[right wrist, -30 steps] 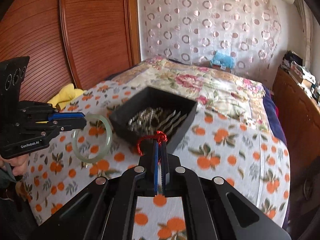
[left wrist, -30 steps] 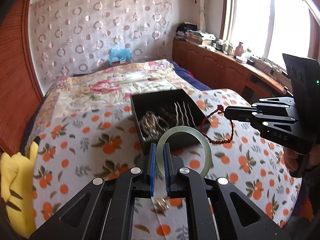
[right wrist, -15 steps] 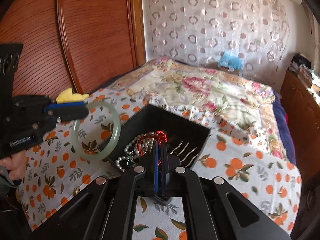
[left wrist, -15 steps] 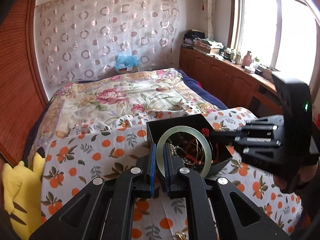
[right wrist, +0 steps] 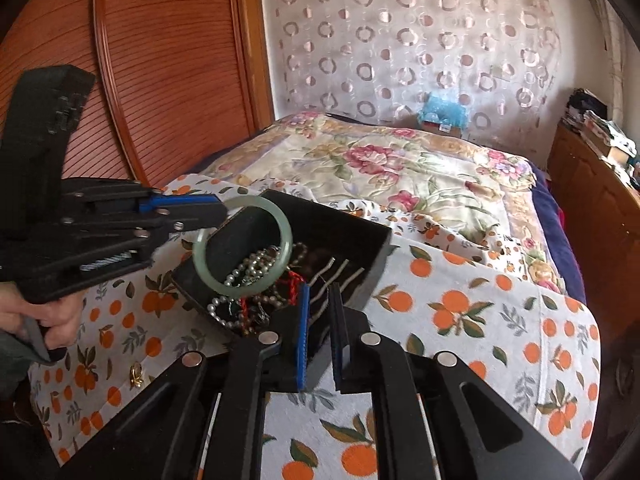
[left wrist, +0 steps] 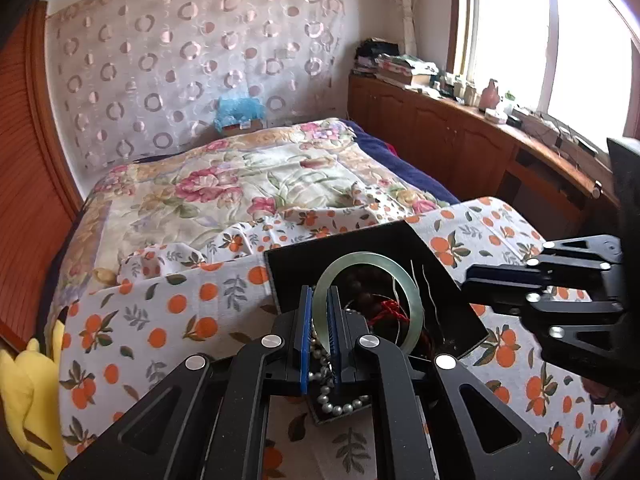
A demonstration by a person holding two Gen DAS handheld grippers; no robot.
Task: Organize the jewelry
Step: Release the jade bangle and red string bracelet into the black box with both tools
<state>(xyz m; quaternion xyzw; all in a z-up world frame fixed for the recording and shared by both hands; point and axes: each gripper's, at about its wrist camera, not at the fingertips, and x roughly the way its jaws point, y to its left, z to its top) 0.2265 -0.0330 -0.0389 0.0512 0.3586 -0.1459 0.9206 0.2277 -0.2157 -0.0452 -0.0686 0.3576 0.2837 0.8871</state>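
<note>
A black jewelry box [left wrist: 360,248] [right wrist: 360,236] sits on the orange-print bedsheet. It holds a pearl necklace [right wrist: 244,268], dark beads, silver hairpins [right wrist: 340,270] and the red cord bracelet [right wrist: 294,280] [left wrist: 390,312]. My left gripper [left wrist: 319,312] [right wrist: 218,210] is shut on a pale green jade bangle [left wrist: 412,300] [right wrist: 208,264] and holds it over the box. My right gripper [right wrist: 319,308] [left wrist: 470,288] is open and empty at the box's near edge, just beside the red bracelet.
A small gold earring [right wrist: 136,374] lies on the sheet left of the box. A yellow plush [left wrist: 24,396] sits at the bed's left edge. A wooden wardrobe [right wrist: 160,72] stands left, a wooden cabinet [left wrist: 460,148] under the window right.
Both grippers moved in over the box. My right gripper opened and let the red bracelet drop into the box. My left gripper still grips the jade bangle, now above the box.
</note>
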